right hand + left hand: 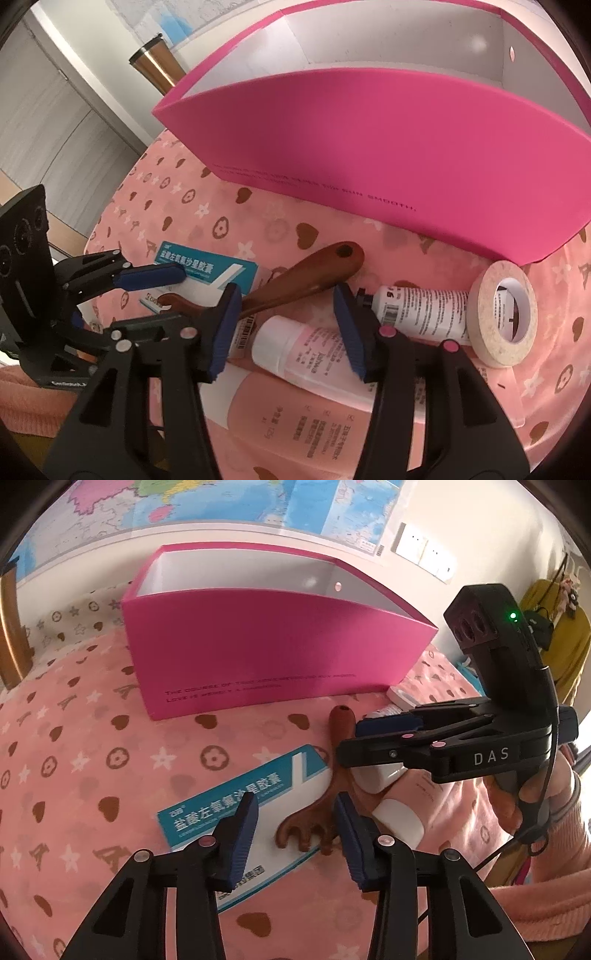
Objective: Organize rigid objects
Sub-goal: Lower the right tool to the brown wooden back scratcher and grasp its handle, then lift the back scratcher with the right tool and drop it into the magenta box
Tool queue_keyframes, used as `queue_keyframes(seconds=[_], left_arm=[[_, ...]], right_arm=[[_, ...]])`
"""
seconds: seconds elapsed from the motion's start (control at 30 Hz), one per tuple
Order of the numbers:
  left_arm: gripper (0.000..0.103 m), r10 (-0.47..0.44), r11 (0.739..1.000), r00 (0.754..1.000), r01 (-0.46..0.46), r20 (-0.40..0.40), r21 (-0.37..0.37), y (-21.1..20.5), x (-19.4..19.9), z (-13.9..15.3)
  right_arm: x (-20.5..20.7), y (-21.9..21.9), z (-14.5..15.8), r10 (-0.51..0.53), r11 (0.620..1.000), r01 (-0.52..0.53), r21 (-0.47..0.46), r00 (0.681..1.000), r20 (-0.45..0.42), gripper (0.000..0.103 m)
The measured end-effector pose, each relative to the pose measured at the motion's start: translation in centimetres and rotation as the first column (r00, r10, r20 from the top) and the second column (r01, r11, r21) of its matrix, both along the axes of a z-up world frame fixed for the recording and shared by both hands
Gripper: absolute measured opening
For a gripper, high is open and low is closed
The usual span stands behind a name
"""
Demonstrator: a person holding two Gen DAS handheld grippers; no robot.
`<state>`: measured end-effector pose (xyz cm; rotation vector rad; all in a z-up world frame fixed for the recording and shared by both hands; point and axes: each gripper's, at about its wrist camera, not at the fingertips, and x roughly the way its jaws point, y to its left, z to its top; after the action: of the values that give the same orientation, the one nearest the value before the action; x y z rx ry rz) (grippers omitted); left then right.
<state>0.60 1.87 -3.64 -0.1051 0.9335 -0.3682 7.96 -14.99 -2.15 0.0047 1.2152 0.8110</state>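
Note:
A brown wooden comb (314, 812) lies across a blue-and-white medicine box (221, 812) on the pink bedspread. My left gripper (295, 834) is open, its blue pads on either side of the comb's toothed head, with a gap at the left pad. My right gripper (286, 332) is open above a pink tube with a white cap (295, 347). The right wrist view also has the comb (306, 273), the medicine box (207, 269) and the left gripper (159, 295). Behind everything stands an open magenta box (277, 646), white inside. The right gripper (351, 740) hovers right of the comb handle.
A white tube with a black cap (417, 306), a tape roll (491, 332) and a larger pink tube (295, 417) lie close together before the magenta box (369, 147). A metal tumbler (155, 66) stands behind it. A hand in a pink sleeve (517, 801) holds the right gripper.

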Motion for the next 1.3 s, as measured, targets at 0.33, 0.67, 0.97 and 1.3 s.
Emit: queue_keyframes(seconds=[0.33, 0.67, 0.97, 1.3], left_arm=[[0.043, 0.004, 1.000, 1.000, -0.005, 0.023, 0.017, -0.3, -0.5, -0.3], [0.043, 0.006, 1.000, 1.000, -0.006, 0.027, 0.003, -0.3, -0.3, -0.4], [0.043, 0.004, 1.000, 1.000, -0.004, 0.028, 0.002, -0.8, 0.3, -0.4], [0.045, -0.080, 0.990, 0.997, 0.081, 0.009, -0.113, -1.5, 1.3, 0.1]], right_arm=[[1.1, 1.2, -1.1, -0.049, 0.997, 0.054, 0.060, 0.995, -0.092, 0.057], [1.4, 1.1, -1.4, -0.094, 0.993, 0.101, 0.068, 0.991, -0.096, 0.034], [1.6, 0.8, -1.9, -0.081, 0.987, 0.101, 0.122, 0.985, -0.155, 0.029], [0.3, -0.6, -0.4, -0.046, 0.958, 0.073, 0.278, 0.994, -0.101, 0.019]])
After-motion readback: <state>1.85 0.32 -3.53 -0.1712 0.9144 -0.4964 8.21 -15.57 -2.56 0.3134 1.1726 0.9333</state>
